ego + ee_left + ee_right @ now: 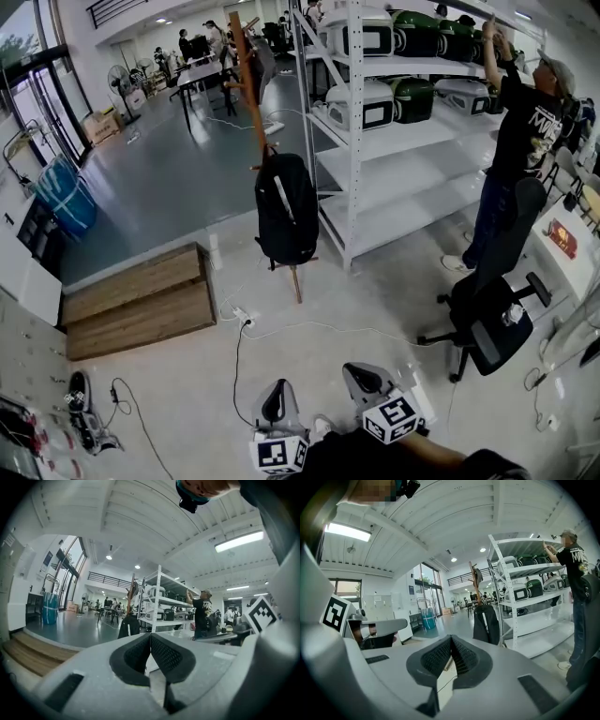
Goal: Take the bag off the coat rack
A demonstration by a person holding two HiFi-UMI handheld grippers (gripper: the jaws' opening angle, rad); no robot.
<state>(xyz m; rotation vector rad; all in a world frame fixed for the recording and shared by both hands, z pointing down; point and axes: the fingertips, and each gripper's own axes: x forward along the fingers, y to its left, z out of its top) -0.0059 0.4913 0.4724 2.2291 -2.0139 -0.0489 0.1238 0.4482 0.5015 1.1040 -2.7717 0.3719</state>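
Observation:
A black backpack (pixel 286 210) hangs from a wooden coat rack (pixel 248 80) in the middle of the room, beside the white shelving. It also shows far off as the backpack (pixel 128 626) in the left gripper view and as the backpack (pixel 485 624) in the right gripper view. My left gripper (pixel 276 403) and right gripper (pixel 364 380) are low at the bottom edge of the head view, well short of the bag. Both are shut with nothing between the jaws, the pads meeting at the left gripper (pixel 150 635) and the right gripper (pixel 451 637).
A white shelving unit (pixel 394 131) with boxes stands right of the rack. A person (pixel 511 141) reaches up at it. A black office chair (pixel 492 291) is at the right. Wooden steps (pixel 141 300) lie at the left. A cable and power strip (pixel 242 321) cross the floor.

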